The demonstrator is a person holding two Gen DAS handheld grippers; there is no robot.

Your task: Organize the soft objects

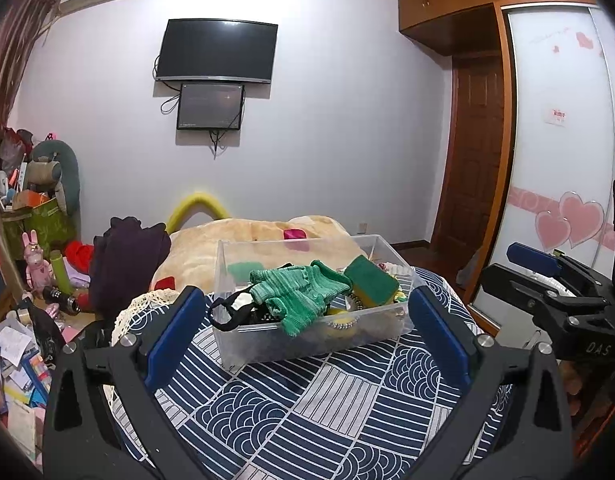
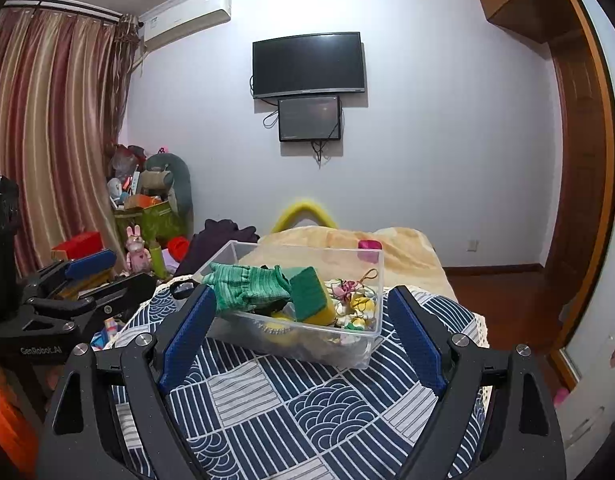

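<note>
A clear plastic bin (image 1: pixel 303 344) (image 2: pixel 359 344) stands on a table with a navy patterned cloth (image 1: pixel 331 408) (image 2: pixel 307 408). It holds a green knitted cloth (image 1: pixel 299 292) (image 2: pixel 247 286), a green and yellow sponge (image 1: pixel 373 280) (image 2: pixel 313 300), a black strap (image 1: pixel 227 312) hanging over its rim, and small soft toys (image 2: pixel 357 308). My left gripper (image 1: pixel 307 328) is open and empty, short of the bin. My right gripper (image 2: pixel 303 328) is open and empty, short of the bin; it also shows at the right of the left wrist view (image 1: pixel 547 280).
A bed with a tan blanket (image 1: pixel 247 244) (image 2: pixel 347 240) lies behind the table. Dark clothing (image 1: pixel 127 264) hangs at its left. Clutter, toys and papers (image 1: pixel 19 352) cover the floor at left. A wardrobe (image 1: pixel 559 140) stands at right.
</note>
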